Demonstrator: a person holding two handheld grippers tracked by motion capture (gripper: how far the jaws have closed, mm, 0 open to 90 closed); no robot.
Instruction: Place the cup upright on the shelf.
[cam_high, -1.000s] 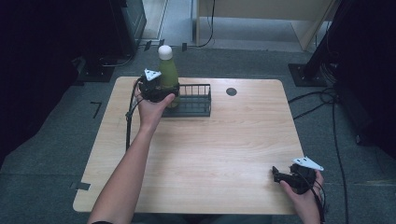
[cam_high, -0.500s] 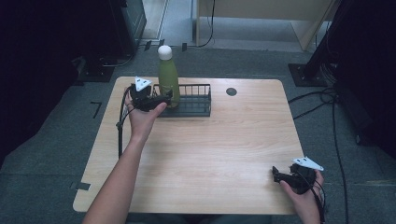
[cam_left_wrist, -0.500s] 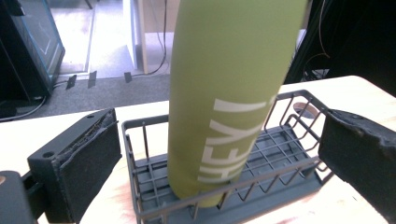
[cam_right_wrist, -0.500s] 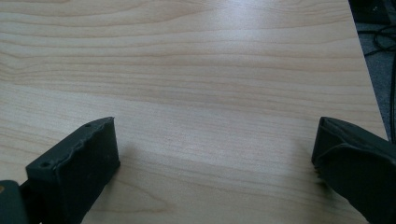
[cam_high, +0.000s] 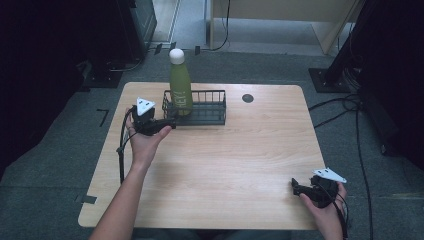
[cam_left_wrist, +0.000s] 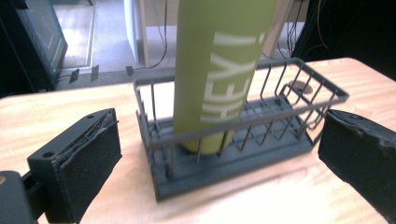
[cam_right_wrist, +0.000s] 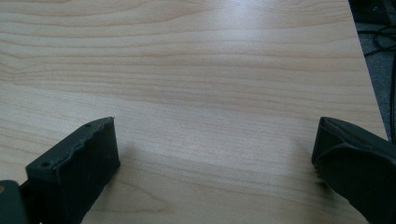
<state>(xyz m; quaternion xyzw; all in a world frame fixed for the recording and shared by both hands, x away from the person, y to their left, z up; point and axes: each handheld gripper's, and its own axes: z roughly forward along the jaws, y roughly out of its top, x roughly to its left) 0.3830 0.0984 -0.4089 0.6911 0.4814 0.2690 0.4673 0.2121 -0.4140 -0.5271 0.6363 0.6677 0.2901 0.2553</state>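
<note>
The bottle (cam_high: 180, 87) stood upright in the basket (cam_high: 210, 116), at the left gripper's (cam_high: 167, 123) one o'clock. Both grippers were spread, the right (cam_high: 295, 186) idle. A careless swing could topple the tall bottle.

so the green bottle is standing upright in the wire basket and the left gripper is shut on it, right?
Not quite: the left gripper is open, its jaws apart and clear of the green bottle, as the left gripper view shows. The bottle does stand upright in the wire basket.
</note>
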